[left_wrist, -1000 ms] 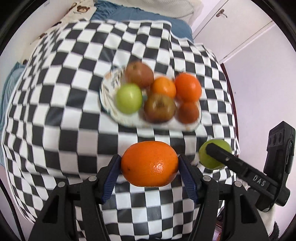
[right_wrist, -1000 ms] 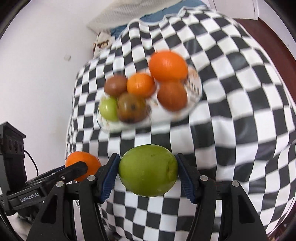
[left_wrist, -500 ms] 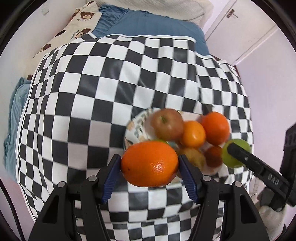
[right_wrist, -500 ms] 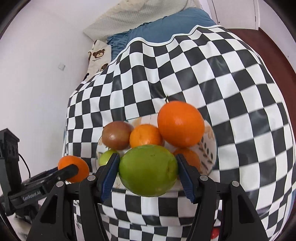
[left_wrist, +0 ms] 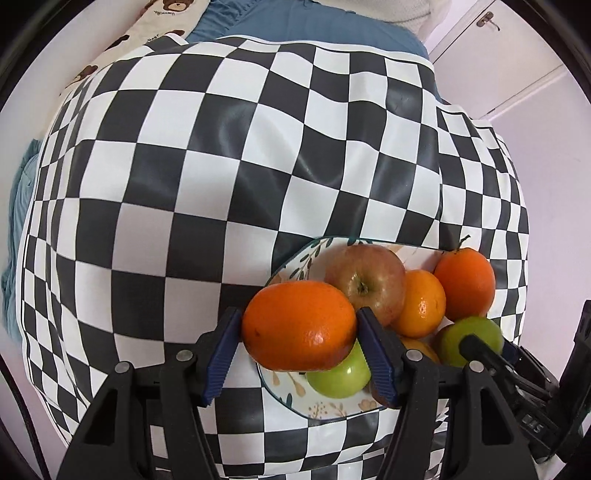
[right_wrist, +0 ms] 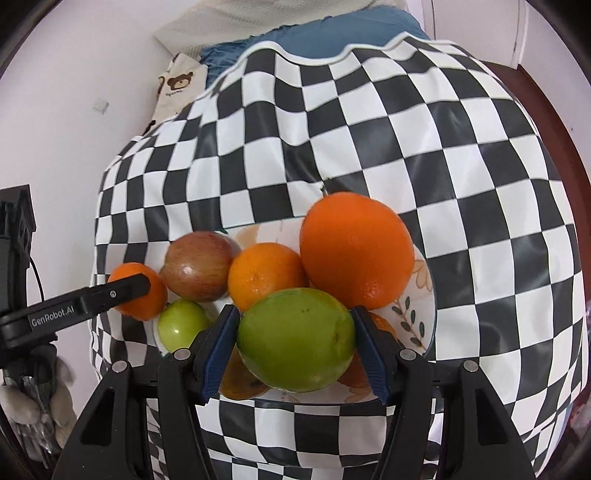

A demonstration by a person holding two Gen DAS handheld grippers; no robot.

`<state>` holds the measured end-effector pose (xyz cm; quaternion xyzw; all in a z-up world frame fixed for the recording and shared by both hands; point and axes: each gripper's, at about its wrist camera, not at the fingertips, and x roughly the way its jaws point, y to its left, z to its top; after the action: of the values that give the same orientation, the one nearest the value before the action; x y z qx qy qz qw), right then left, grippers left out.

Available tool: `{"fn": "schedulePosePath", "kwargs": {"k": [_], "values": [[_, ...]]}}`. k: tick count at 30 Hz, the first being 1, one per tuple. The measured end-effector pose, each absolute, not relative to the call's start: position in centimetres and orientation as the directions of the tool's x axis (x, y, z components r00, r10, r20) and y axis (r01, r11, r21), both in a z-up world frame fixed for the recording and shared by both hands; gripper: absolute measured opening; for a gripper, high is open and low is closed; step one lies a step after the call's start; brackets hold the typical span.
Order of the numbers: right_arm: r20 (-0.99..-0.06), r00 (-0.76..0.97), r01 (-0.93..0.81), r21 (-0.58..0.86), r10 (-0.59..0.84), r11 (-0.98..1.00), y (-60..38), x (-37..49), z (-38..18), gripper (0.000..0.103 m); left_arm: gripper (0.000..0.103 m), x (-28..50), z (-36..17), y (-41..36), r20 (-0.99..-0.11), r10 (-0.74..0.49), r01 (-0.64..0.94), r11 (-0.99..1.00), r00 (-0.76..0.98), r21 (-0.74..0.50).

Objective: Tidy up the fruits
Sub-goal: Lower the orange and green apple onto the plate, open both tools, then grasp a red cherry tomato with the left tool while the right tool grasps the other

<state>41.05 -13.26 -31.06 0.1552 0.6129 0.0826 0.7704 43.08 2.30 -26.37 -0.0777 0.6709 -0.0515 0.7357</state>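
Note:
My left gripper [left_wrist: 299, 328] is shut on an orange [left_wrist: 300, 325] and holds it over the near left rim of a floral plate [left_wrist: 295, 258]. My right gripper [right_wrist: 295, 339] is shut on a green fruit [right_wrist: 295, 339] over the near part of the same plate [right_wrist: 421, 295]. On the plate lie a red apple [left_wrist: 365, 280], a small orange [left_wrist: 421, 302], a big orange [right_wrist: 356, 254] and a green apple [right_wrist: 181, 325]. The held orange also shows in the right wrist view [right_wrist: 138, 291], and the held green fruit shows in the left wrist view [left_wrist: 469, 339].
The plate sits on a table with a black-and-white checkered cloth [left_wrist: 221, 166]. Behind it are a blue bedspread [left_wrist: 314, 22] and a bear-print pillow [right_wrist: 177, 85]. White walls stand at the left [right_wrist: 55, 110] and right.
Both grippers have moved forward with their fruit, from the near table edge to above the plate. The plate now lies right under the held fruits.

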Motion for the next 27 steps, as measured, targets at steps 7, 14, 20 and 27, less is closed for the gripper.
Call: {"fn": "schedulePosePath", "kwargs": {"k": [7,14,20,27], "values": [[-0.911,0.255,0.077,0.354,0.325,0.932,-14.0,41.1,-30.3,0.09,0.085,43.9,-27.3,2.8,-0.968,-0.248,-0.062,0.966,0.047,-0.25],[-0.917,0.258,0.101,0.34,0.306,0.935,-14.4,40.8,-29.7,0.095,0.094,43.9,-25.8,1.8,-0.967,-0.248,-0.027,0.968,0.065,-0.25],[-0.913,0.282,0.086,0.33,0.295,0.94,-14.6,39.8,-28.5,0.096,0.094,42.6,-22.4,1.9,-0.966,-0.196,-0.017,0.979,0.168,-0.202],[-0.925,0.339,0.047,0.2,0.173,0.979,-14.3,36.5,-26.1,0.096,0.094,37.0,-19.6,0.4,-0.954,-0.046,-0.004,0.999,0.297,-0.05]]}}
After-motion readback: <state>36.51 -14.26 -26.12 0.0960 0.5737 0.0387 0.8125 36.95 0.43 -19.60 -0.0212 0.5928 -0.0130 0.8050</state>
